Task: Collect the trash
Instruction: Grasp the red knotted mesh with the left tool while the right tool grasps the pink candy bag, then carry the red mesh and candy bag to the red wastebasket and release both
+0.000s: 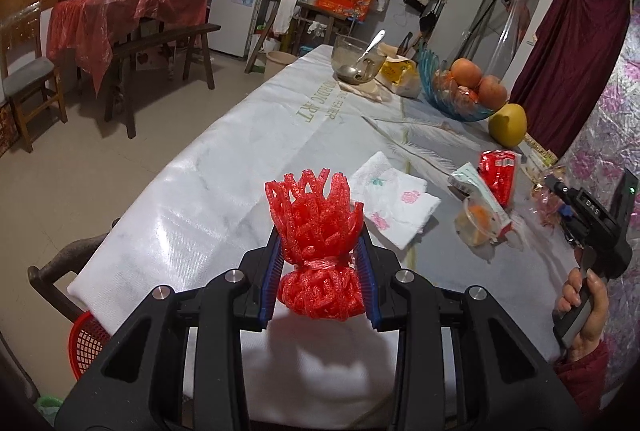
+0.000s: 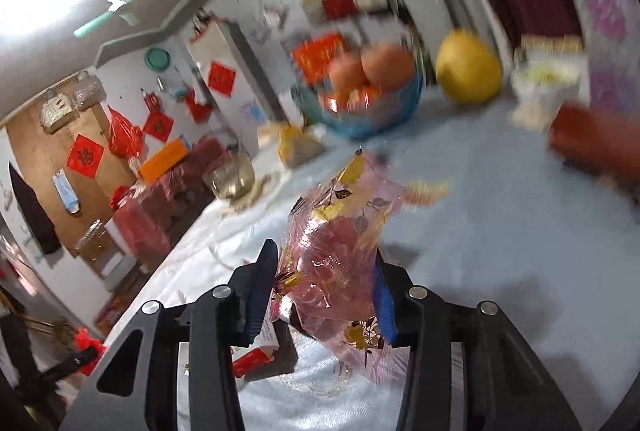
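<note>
The left tongs [image 1: 320,267] are clamped on a red foam fruit net [image 1: 318,251]. Both blue pads squeeze its tied waist, and the frilly top sticks up past the tips. The net hangs above the white tablecloth [image 1: 200,199].

Just past the tips and a little to the right lies a flowered paper napkin [image 1: 394,205]. Further right sit a small plastic cup [image 1: 478,221] and a red wrapper [image 1: 498,173] — near each other. Far ahead are a blue glass fruit bowl [image 1: 434,83] with oranges, a yellow pomelo [image 1: 508,125] and a glass bowl with a spoon [image 1: 358,59]. Low on the left, beside the table edge, peeks a red basket [image 1: 86,343].

The right tongs [image 2: 324,291] are clamped on a crinkly pink wrapper with gold leaves [image 2: 340,251] — the pads press its sides. This view is blurry. A hand [image 1: 584,307] holds these tongs, seen at the far right of the left view.
</note>
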Demonstrator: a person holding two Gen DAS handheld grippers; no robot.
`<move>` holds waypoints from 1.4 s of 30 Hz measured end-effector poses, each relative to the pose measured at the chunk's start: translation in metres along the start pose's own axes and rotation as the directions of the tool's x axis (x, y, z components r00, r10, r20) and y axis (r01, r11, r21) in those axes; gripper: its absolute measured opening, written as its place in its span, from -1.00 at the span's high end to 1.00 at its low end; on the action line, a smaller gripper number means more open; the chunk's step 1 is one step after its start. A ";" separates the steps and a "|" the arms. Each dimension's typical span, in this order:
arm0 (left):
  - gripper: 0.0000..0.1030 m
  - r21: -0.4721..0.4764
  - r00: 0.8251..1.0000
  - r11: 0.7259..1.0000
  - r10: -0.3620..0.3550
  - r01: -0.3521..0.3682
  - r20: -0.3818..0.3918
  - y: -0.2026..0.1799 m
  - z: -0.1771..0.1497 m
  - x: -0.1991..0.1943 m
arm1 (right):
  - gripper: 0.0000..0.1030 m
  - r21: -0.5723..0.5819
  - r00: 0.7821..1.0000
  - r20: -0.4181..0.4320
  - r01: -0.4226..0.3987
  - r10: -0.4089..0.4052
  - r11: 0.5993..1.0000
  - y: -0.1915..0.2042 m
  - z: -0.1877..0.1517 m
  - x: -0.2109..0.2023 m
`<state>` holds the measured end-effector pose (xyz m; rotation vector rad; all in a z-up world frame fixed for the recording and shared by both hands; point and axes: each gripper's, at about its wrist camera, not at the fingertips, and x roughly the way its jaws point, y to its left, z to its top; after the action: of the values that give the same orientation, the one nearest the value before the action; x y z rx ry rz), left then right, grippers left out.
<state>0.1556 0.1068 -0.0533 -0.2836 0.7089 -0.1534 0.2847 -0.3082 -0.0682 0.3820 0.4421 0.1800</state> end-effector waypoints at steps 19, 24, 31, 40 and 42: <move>0.31 -0.055 0.997 0.998 0.012 -0.008 0.077 0.021 -0.027 -0.095 | 0.12 -0.085 0.959 0.061 -0.270 0.276 0.959 0.091 -0.045 -0.124; 0.30 -0.109 0.991 0.990 0.101 -0.091 0.089 0.060 -0.045 -0.124 | 0.11 -0.179 0.942 0.037 -0.323 0.334 0.929 0.131 -0.059 -0.143; 0.30 -0.223 0.983 0.957 0.183 -0.183 -0.021 0.133 -0.077 -0.120 | 0.11 -0.214 0.925 -0.022 -0.374 0.379 0.902 0.166 -0.079 -0.156; -0.13 -0.340 0.944 0.891 0.227 -0.301 -0.241 0.208 -0.125 -0.057 | 0.11 -0.260 0.920 -0.117 -0.393 0.375 0.882 0.209 -0.101 -0.145; -0.22 -0.369 0.943 0.878 0.223 -0.304 -0.247 0.219 -0.128 -0.058 | 0.11 -0.267 0.915 -0.139 -0.402 0.378 0.876 0.220 -0.106 -0.141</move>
<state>0.0369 0.3023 -0.1770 -0.5680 0.9702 0.2364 0.0926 -0.1084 -0.0157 0.1695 0.4089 0.6520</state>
